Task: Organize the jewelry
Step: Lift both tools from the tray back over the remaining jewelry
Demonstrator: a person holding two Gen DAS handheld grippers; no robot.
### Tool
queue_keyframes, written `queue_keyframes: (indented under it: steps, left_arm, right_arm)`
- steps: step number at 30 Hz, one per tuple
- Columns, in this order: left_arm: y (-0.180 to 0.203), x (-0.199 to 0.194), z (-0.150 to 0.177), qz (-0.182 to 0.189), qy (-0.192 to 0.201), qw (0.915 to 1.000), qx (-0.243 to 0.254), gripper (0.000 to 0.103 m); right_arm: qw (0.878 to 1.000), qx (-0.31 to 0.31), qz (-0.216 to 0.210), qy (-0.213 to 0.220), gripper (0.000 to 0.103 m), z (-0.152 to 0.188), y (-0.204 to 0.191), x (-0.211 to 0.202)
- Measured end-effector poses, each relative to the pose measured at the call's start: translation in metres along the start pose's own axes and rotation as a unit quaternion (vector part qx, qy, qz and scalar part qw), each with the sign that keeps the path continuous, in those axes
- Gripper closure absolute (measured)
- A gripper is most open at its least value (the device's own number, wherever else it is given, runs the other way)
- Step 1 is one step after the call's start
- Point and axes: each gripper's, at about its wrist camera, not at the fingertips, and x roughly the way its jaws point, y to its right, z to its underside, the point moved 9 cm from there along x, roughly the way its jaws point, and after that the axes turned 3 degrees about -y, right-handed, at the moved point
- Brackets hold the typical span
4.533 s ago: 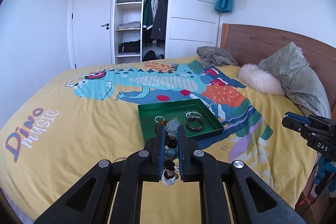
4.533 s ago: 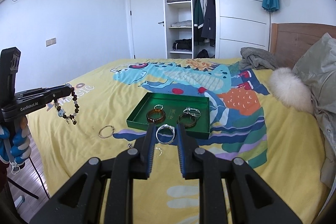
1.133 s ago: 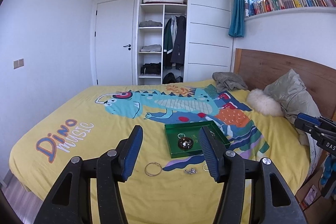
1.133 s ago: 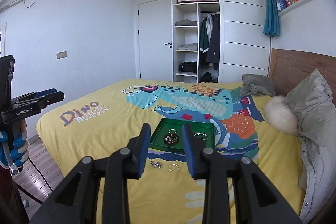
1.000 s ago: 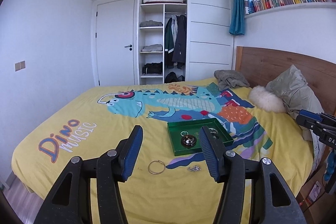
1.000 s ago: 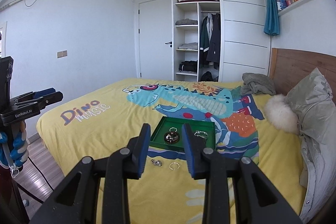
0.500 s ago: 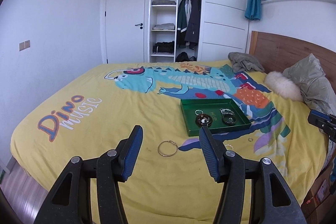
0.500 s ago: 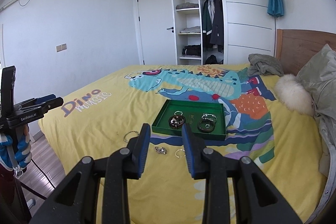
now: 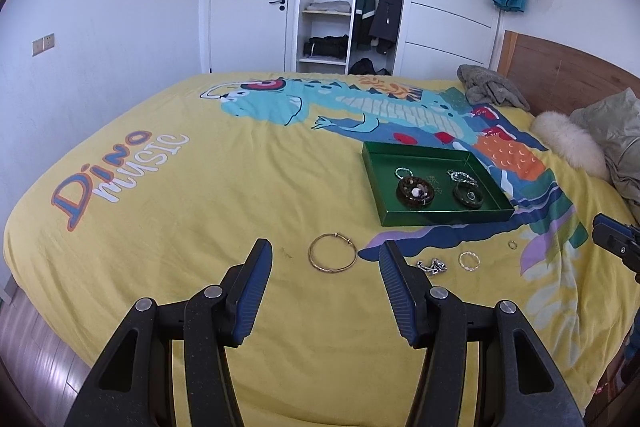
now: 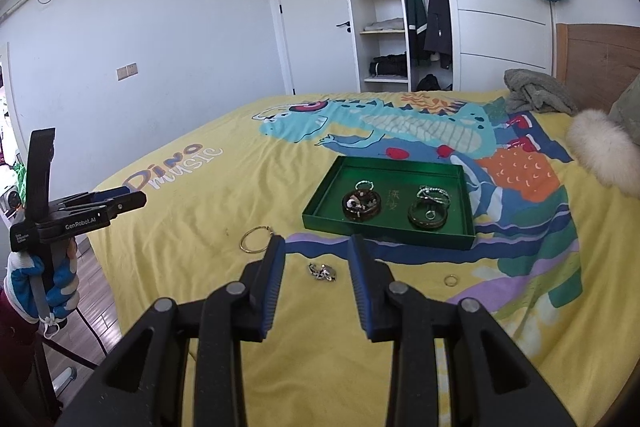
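Observation:
A green tray (image 9: 448,217) (image 10: 384,228) lies on the yellow bedspread and holds dark bangles, a beaded bracelet and silver rings. In front of it lie a gold bangle (image 9: 332,257) (image 10: 256,239), a crumpled silver chain (image 9: 432,266) (image 10: 322,272), a silver ring (image 9: 469,261) and a small ring (image 9: 513,245) (image 10: 451,280). My left gripper (image 9: 324,253) is open above the gold bangle, holding nothing. My right gripper (image 10: 316,245) has its jaws opening above the silver chain, with nothing between them.
The bed (image 9: 200,195) has a wooden headboard (image 9: 560,71), a white fur cushion (image 9: 568,147), a grey-green pillow and a grey cloth (image 9: 492,91) at its far end. The bed's near edge drops to a wooden floor (image 10: 92,291). A gloved hand (image 10: 36,279) holds the left gripper.
Both grippers have sunk and come closer to the bed, so the tray and the loose jewelry look larger. The right jaws stand slightly wider.

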Motion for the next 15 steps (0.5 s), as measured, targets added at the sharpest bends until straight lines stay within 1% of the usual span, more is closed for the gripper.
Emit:
queue_keyframes:
  steps: [5, 15]
  left_arm:
    - [-0.001, 0.027, 0.005, 0.005, -0.009, 0.9999, -0.009, 0.048]
    - [-0.012, 0.085, 0.026, 0.0, -0.063, 0.9977, -0.024, 0.048]
  right_arm:
    - [1.0, 0.004, -0.018, -0.018, 0.07, 0.015, -0.001, 0.034]
    - [0.998, -0.001, -0.042, -0.051, 0.07, 0.038, -0.003, 0.084]
